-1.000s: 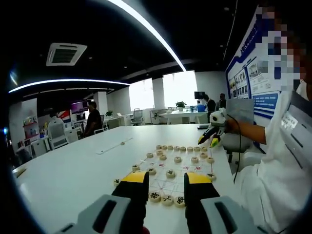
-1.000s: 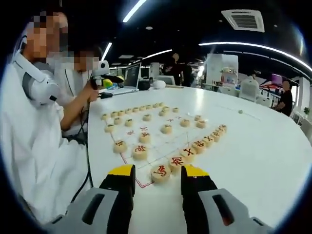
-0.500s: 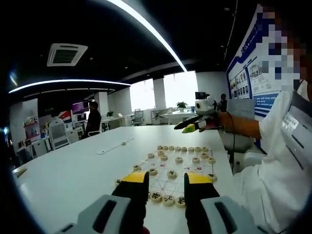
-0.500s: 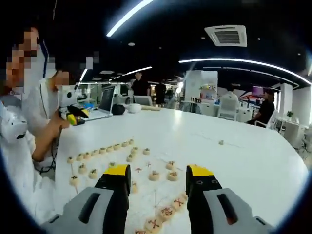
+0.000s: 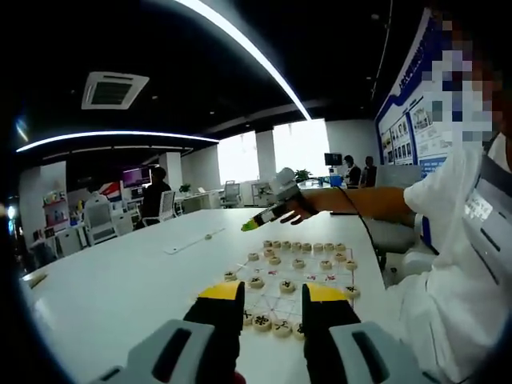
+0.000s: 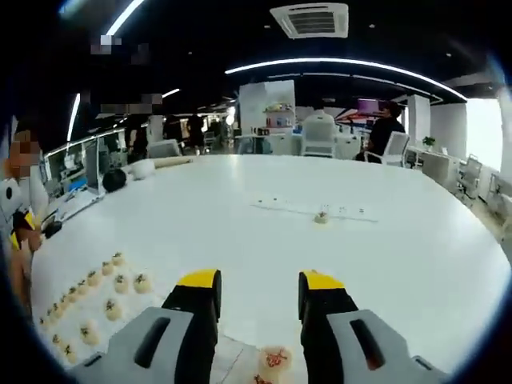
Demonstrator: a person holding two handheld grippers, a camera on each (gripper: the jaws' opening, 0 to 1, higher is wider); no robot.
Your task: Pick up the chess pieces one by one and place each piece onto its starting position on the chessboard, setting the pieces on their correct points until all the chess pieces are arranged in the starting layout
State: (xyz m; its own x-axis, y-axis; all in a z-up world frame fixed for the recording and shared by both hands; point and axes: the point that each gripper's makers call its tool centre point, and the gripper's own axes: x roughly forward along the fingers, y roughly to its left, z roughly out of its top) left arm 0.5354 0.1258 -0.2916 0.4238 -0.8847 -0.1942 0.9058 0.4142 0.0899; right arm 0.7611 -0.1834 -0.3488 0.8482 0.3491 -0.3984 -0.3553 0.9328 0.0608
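Note:
The chessboard (image 5: 276,298) lies on the white table with round cream chess pieces (image 5: 298,262) in rows along its far and near sides. My left gripper (image 5: 272,308) hovers open over the near edge, with nothing between its jaws. A hand holds my right gripper (image 5: 266,216) in the air above the board's far left corner. In the right gripper view, my right gripper (image 6: 260,300) stands open. A red-marked piece (image 6: 274,360) lies low between the jaws, below them. Black-marked pieces (image 6: 112,288) lie to the left.
A lone piece (image 6: 322,217) sits on a thin white strip (image 6: 284,207) farther out on the table; the same strip (image 5: 192,240) lies left of the board. A laptop (image 6: 84,176) and a dark object (image 6: 114,179) stand at the far left. People and chairs (image 6: 320,132) are beyond the table.
My right gripper has risen and swung from the board's right side across to its far left; its view has turned from the board to open table. My left gripper has stayed put.

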